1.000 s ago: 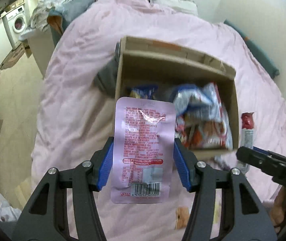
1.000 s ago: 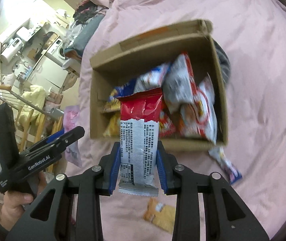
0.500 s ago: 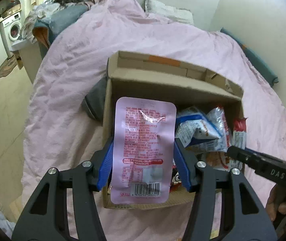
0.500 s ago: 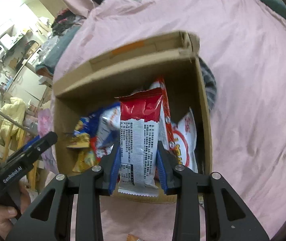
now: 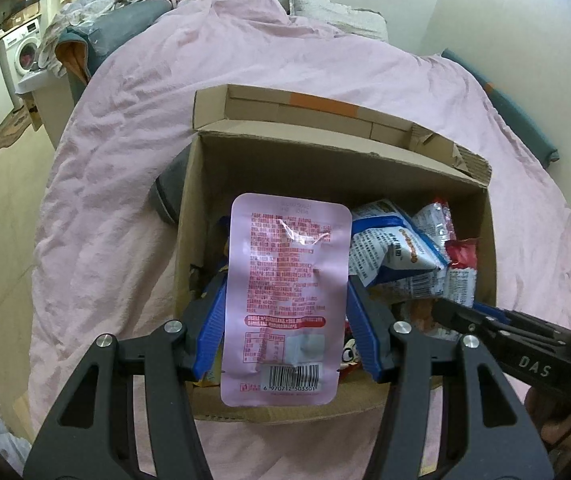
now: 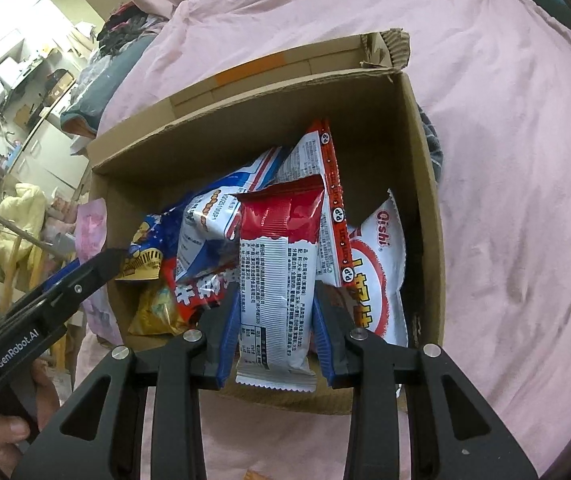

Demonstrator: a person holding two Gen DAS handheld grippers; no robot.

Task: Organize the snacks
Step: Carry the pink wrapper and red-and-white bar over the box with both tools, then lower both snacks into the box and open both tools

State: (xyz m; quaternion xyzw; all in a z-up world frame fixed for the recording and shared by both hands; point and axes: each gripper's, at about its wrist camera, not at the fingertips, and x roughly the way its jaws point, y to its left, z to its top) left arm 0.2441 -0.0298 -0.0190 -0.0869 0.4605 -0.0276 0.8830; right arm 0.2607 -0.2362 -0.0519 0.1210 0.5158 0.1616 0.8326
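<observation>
An open cardboard box point(image 5: 269, 168) point(image 6: 421, 168) sits on a pink bedspread and holds several snack bags point(image 6: 373, 264). My left gripper point(image 5: 287, 336) is shut on a flat pink snack pouch point(image 5: 289, 280) and holds it over the box's left half, above the near wall. My right gripper point(image 6: 275, 328) is shut on a red and white snack packet point(image 6: 277, 280) and holds it over the box's middle. The left gripper also shows at the left edge of the right wrist view point(image 6: 85, 276). The right gripper shows at the right of the left wrist view point(image 5: 465, 316).
The pink bedspread point(image 5: 133, 200) surrounds the box. A dark grey object point(image 5: 169, 196) lies against the box's left outer wall. A washing machine point(image 5: 21, 56) and piled clothes point(image 5: 125, 20) stand beyond the bed at the far left. A pillow point(image 5: 337, 16) lies at the head.
Both grippers have moved forward, from in front of the box to over its opening, each still holding its snack. The box looms larger in both views.
</observation>
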